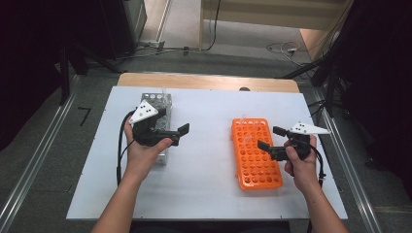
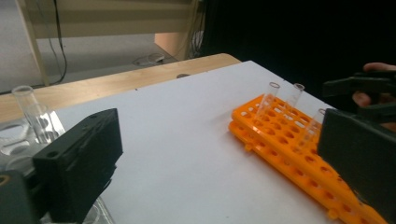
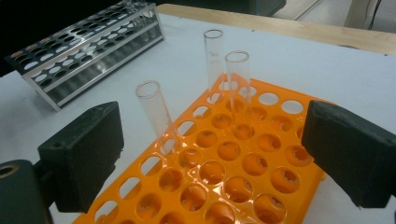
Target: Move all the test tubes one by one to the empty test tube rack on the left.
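Note:
An orange tube rack [image 1: 255,154] lies on the white table top [image 1: 209,174], right of centre. Three clear glass tubes stand in its far holes: the nearest one [image 3: 156,114] leans, and the other two [image 3: 214,58] [image 3: 238,84] stand behind it. A metal rack [image 1: 163,103] at the left holds clear tubes [image 2: 27,101] at its far end. My left gripper [image 1: 178,134] hovers open by the metal rack, aimed at the orange rack [image 2: 299,149]. My right gripper [image 1: 271,138] is open over the orange rack's right edge, with nothing between its jaws.
The table's wooden far edge [image 1: 209,80] shows beyond the white top. Cables [image 1: 284,47] lie on the floor behind it. Metal rails [image 1: 34,160] run along both sides of the table. Bare white surface lies between the two racks.

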